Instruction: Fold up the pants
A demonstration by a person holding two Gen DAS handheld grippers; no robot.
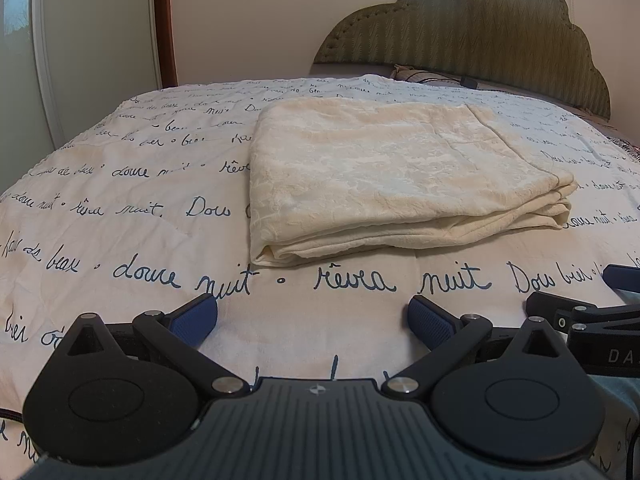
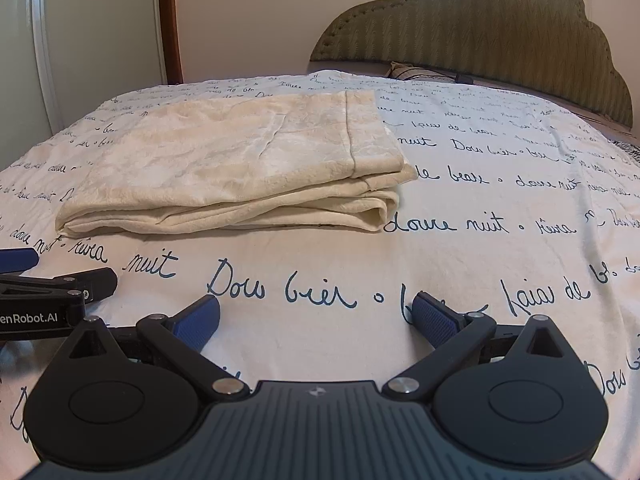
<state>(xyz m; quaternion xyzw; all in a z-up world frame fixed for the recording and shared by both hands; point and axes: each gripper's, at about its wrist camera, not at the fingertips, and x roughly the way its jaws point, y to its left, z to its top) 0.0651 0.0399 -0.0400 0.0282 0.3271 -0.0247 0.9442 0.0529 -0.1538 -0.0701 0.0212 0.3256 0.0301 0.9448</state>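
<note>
The cream pants [image 1: 396, 176] lie folded into a flat rectangular stack of several layers on the bed. They also show in the right wrist view [image 2: 240, 172], left of centre. My left gripper [image 1: 312, 320] is open and empty, low over the bedspread, a short way in front of the stack's near edge. My right gripper [image 2: 316, 318] is open and empty, in front of and to the right of the stack. Each gripper shows at the edge of the other's view: the right one [image 1: 580, 312] and the left one [image 2: 56, 284].
The bed has a white bedspread [image 1: 120, 208] with blue handwriting print. A green padded headboard [image 1: 460, 36] and a pillow [image 1: 420, 74] stand at the far end. A white wardrobe [image 1: 80, 40] and a wooden door frame [image 1: 166, 20] are at the far left.
</note>
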